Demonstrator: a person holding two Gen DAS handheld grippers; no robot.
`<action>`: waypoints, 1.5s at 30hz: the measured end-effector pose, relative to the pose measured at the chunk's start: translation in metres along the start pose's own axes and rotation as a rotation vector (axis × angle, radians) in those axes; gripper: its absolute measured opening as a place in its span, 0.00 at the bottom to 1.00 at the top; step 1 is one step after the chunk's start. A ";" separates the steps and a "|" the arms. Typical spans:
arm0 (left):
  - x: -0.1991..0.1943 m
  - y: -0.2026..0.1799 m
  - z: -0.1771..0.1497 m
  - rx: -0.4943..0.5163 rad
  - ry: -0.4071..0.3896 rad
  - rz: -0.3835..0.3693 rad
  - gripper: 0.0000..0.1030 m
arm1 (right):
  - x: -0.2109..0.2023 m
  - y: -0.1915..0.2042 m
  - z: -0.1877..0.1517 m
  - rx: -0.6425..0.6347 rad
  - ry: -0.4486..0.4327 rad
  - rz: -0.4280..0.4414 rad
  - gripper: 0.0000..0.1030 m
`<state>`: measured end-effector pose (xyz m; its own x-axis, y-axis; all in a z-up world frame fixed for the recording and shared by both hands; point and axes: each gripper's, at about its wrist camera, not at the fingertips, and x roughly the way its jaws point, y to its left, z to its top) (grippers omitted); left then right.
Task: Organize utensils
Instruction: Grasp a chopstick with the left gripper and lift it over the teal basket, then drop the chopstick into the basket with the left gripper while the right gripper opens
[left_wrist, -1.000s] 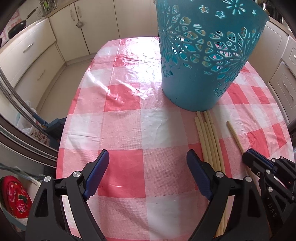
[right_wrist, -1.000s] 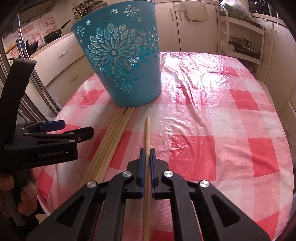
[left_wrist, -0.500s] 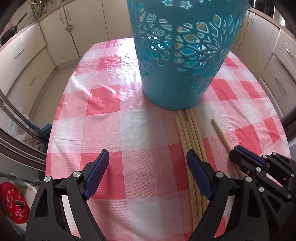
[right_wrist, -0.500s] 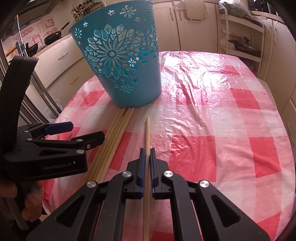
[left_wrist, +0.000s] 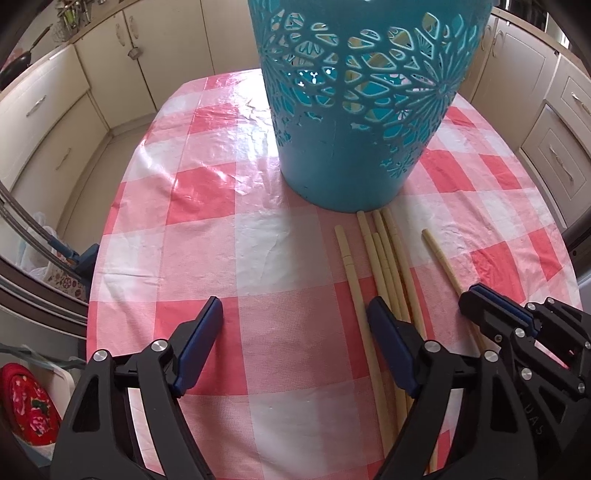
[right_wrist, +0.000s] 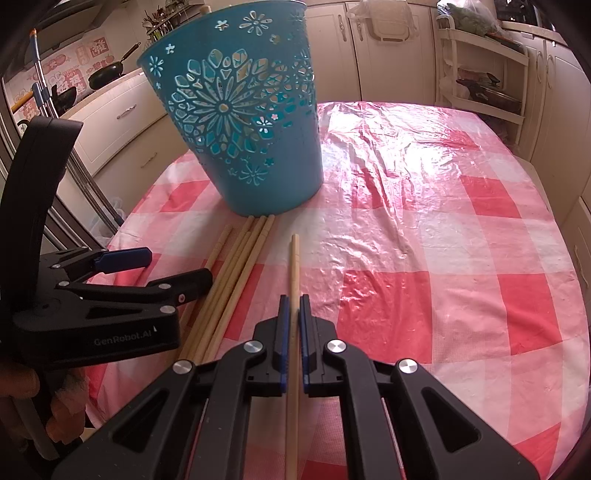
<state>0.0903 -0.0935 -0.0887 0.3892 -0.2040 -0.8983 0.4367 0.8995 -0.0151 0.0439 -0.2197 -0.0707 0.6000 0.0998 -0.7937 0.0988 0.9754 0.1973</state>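
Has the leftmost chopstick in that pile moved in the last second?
Yes. The leftmost chopstick has split off leftward from the bundle, and its tip now lies back from the blue basket.

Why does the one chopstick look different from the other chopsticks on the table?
The single chopstick lies apart, with the right gripper shut on it; the bunch of chopsticks lies loose on the tablecloth, ungripped, near the open left gripper. The bunch's far tips reach the foot of the blue basket; the single one stops short of it. All are pale wooden sticks pointing toward the basket.
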 end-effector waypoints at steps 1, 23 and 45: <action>0.000 0.000 0.000 -0.001 -0.002 0.000 0.68 | 0.000 0.000 0.000 0.000 0.000 0.000 0.06; -0.067 -0.001 -0.007 0.105 -0.011 -0.173 0.05 | 0.003 0.003 0.002 -0.040 -0.013 -0.018 0.06; -0.175 0.011 0.186 -0.137 -0.631 -0.142 0.05 | 0.003 0.006 0.004 -0.038 -0.014 0.016 0.22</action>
<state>0.1775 -0.1196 0.1503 0.7544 -0.4742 -0.4540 0.4278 0.8796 -0.2078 0.0494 -0.2146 -0.0699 0.6127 0.1133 -0.7822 0.0586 0.9804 0.1879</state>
